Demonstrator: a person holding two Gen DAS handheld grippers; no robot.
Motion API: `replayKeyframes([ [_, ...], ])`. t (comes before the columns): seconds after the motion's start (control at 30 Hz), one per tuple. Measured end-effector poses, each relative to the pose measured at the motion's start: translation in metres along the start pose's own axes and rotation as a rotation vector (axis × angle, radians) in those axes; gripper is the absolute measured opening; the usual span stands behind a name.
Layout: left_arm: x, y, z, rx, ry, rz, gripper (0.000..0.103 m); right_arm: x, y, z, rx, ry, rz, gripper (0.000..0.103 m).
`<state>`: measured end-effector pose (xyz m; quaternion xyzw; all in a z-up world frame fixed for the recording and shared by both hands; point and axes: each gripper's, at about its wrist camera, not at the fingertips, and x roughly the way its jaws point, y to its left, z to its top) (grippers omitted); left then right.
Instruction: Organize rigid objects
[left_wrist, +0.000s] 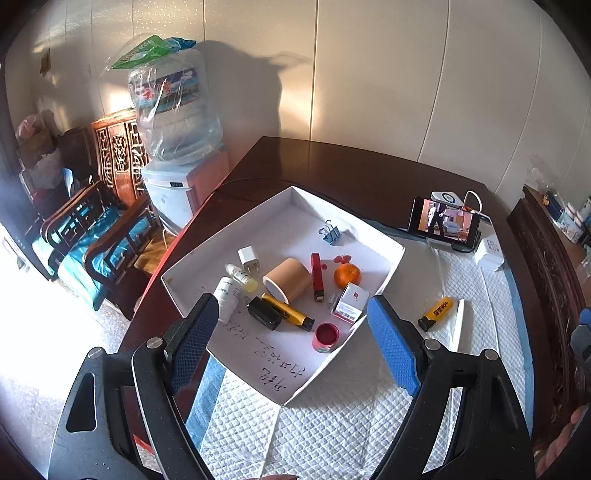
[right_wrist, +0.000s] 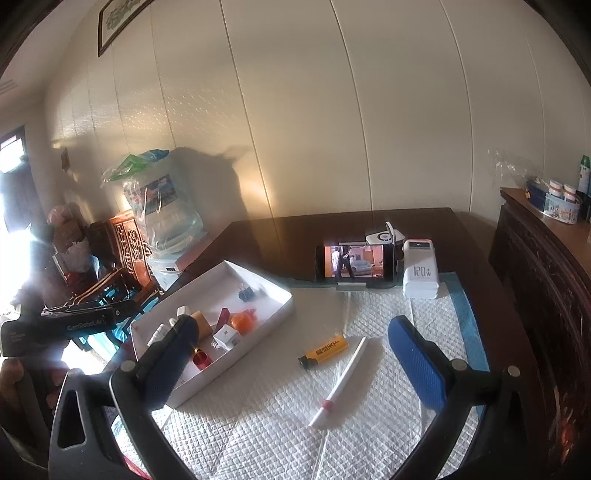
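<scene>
Black tool (left_wrist: 291, 328), blue textured pads (left_wrist: 393, 347)

Quilted pad (right_wrist: 258, 424) before my claws lies open; yellow lighter (right_wrist: 324, 352) and white pen (right_wrist: 341, 384) obstruct centre; white box (left_wrist: 391, 254) crowded.

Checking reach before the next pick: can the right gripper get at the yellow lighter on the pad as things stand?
Probably yes. The yellow lighter lies alone on the white pad, outside the white box, with the right gripper open and empty. Only the white pen lies close beside it.
</scene>
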<state>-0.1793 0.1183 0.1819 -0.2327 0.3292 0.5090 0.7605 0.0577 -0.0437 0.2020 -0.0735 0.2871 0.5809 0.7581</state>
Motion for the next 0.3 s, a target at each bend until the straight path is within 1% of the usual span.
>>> replayKeyframes([
  [0.3, 0.0032, 0.0008, 0.0019, -0.004, 0.003, -0.007, 0.084, 0.0036, -0.0008, -0.0004, 0.008, 0.011, -0.004, 0.103],
])
